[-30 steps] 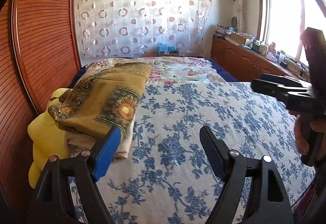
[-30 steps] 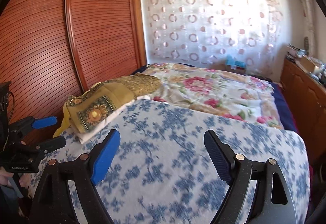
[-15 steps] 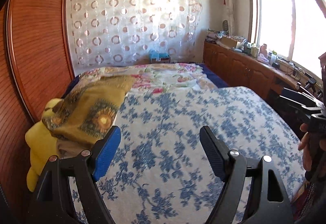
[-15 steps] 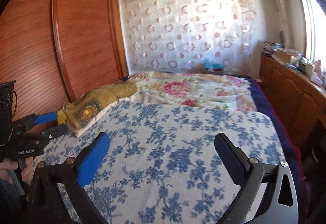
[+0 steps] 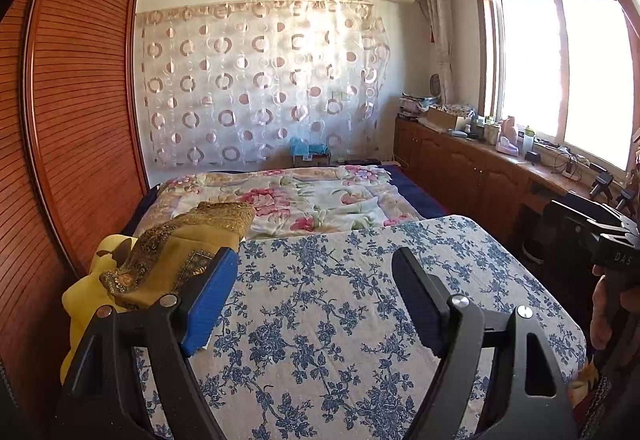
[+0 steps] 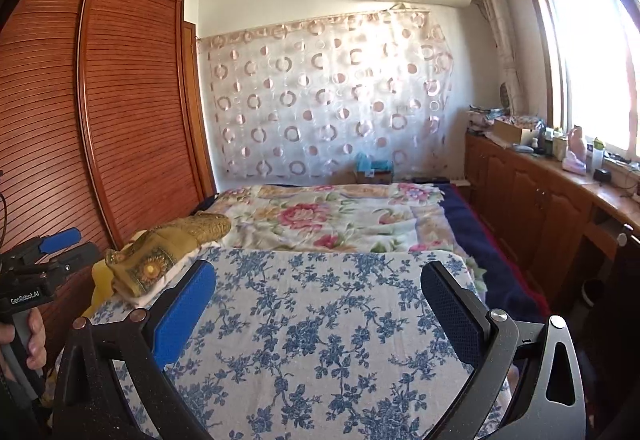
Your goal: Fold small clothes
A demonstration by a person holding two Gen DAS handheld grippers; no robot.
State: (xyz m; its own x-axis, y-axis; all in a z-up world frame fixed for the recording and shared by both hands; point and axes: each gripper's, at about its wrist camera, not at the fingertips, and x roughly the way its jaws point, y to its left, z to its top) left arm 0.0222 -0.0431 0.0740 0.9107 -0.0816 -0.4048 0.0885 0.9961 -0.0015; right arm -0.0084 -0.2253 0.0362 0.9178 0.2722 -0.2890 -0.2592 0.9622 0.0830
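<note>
Both grippers have pulled back and tilted up: the left gripper [image 5: 314, 298] and right gripper [image 6: 318, 310] hang above the blue-flowered board [image 5: 360, 320] with jaws wide, holding nothing, and the room shows more ceiling than a second ago. That reads as a fold finished or a pause before fetching the next piece. The folded cloth [image 5: 180, 252], mustard with gold border, lies at 10 o'clock on the board's far-left corner, over a yellow piece [image 5: 86, 304]. Its long axis runs toward 1 o'clock, away from the grippers.

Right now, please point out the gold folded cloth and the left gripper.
gold folded cloth [image 6: 160, 260], right wrist view, on its sunflower panel.
left gripper [image 5: 316, 300], left wrist view, midway between its fingertips.
</note>
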